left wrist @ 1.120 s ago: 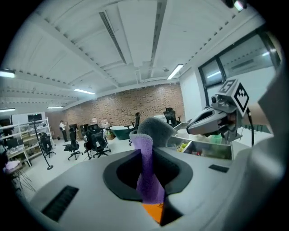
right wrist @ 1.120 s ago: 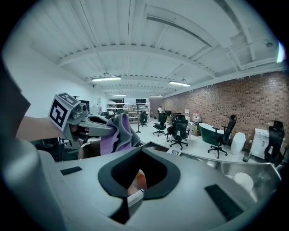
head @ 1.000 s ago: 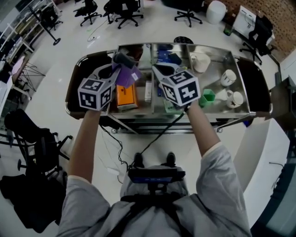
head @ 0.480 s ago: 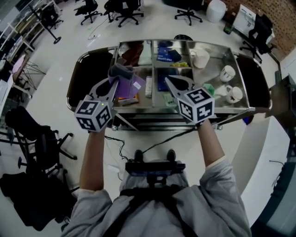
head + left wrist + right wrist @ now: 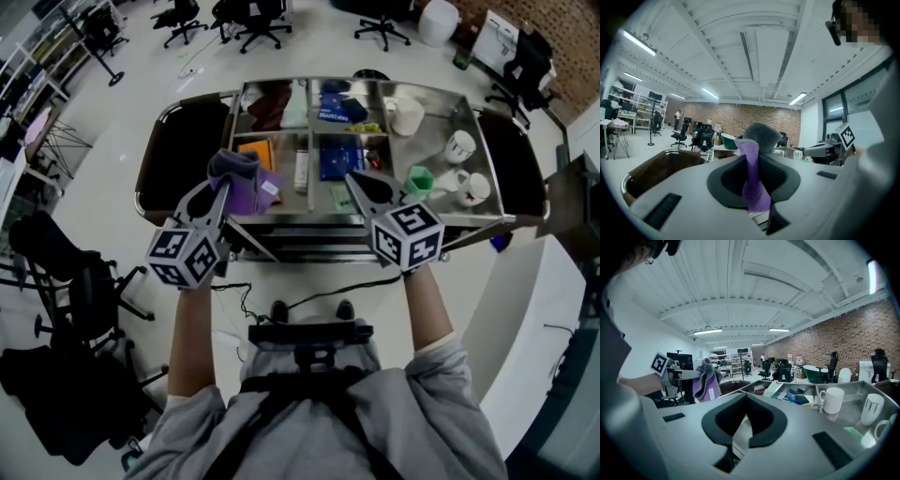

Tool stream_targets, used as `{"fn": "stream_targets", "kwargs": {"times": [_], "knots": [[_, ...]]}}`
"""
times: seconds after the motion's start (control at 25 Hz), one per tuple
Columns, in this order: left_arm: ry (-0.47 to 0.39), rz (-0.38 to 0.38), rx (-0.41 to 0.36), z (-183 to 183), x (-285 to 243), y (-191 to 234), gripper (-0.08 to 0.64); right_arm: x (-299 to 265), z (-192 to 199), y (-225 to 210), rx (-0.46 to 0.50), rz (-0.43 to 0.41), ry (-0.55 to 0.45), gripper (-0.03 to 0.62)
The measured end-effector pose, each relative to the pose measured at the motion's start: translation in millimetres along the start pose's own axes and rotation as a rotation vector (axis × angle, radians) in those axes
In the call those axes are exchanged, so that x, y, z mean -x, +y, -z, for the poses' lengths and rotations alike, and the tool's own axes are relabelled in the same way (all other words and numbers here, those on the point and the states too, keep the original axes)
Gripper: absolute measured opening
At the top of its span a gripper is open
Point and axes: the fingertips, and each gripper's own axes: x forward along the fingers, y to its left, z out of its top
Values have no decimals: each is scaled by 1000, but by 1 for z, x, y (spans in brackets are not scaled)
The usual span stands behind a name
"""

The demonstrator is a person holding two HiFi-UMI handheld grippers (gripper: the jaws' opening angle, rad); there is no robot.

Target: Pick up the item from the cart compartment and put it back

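**As a purple cloth hangs clamped in the left jaws, its cart compartment lies just ahead**

With both forearms stretched forward from the body and the marker cubes turned back toward the head, the person points the two grippers almost level at the cart (image 5: 469, 221). The left gripper (image 5: 222, 185) has its jaws closed on a purple and grey cloth (image 5: 244, 176), which droops at the cart's near left edge, above the compartments and in none of them. The right gripper (image 5: 362, 181) holds its jaws together on nothing. Returning the cloth well probably means carrying it forward over the left compartment beside the orange box (image 5: 255, 152), lowering it inside the walls and only then parting the jaws, with the empty gripper kept clear. Mugs (image 5: 461, 147) stand farther off at the right.
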Motion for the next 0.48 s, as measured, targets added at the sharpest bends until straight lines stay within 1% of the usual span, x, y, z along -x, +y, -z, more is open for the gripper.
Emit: {"fn": "stream_targets", "kwargs": {"times": [0.16,0.48], "knots": [[10,-7,-1,8,6,1,57,3,7,0,-9,5,6,9],[13,-15,-3,10,11,1,57,5,11,0,-13,7,10,9]]}}
